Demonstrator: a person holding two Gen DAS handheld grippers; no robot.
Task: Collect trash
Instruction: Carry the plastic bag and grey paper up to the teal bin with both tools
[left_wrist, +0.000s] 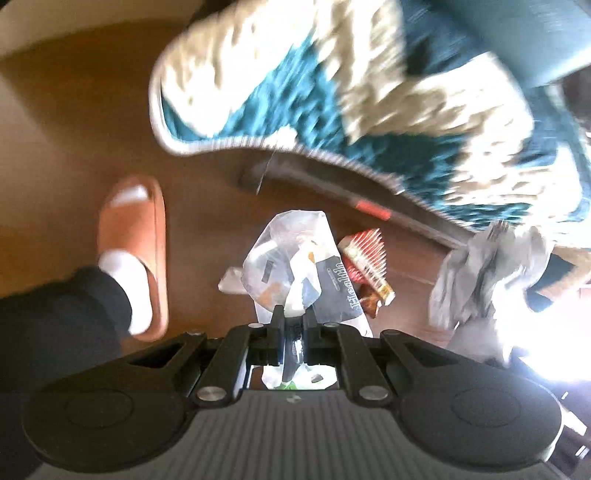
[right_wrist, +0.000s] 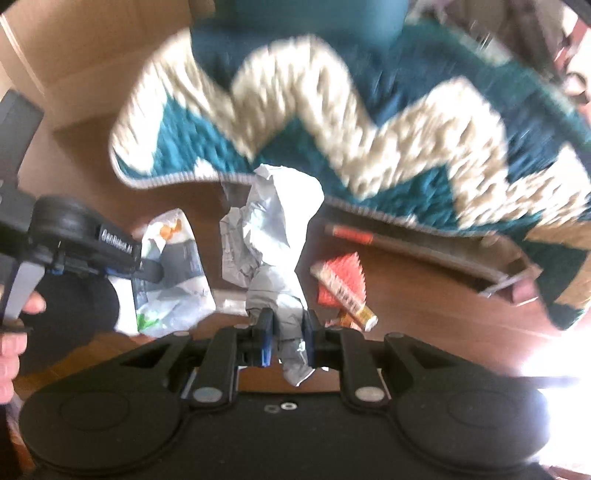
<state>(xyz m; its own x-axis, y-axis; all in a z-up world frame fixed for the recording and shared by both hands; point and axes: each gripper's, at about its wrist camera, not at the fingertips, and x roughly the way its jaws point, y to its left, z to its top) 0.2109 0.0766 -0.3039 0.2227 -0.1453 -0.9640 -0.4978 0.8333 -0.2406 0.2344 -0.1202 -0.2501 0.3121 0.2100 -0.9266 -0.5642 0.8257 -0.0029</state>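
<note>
You have two pieces in hand: your left gripper (left_wrist: 293, 314) is clamped on the plastic bag (left_wrist: 291, 254), and your right gripper (right_wrist: 287, 325) is pinched on the crumpled paper (right_wrist: 271, 229), both held above the wooden floor (left_wrist: 74, 147). The red snack wrapper (right_wrist: 341, 284) lies on the floor near the rug's (right_wrist: 332, 122) edge, so collecting looks partway done, with no bin in sight.
</note>
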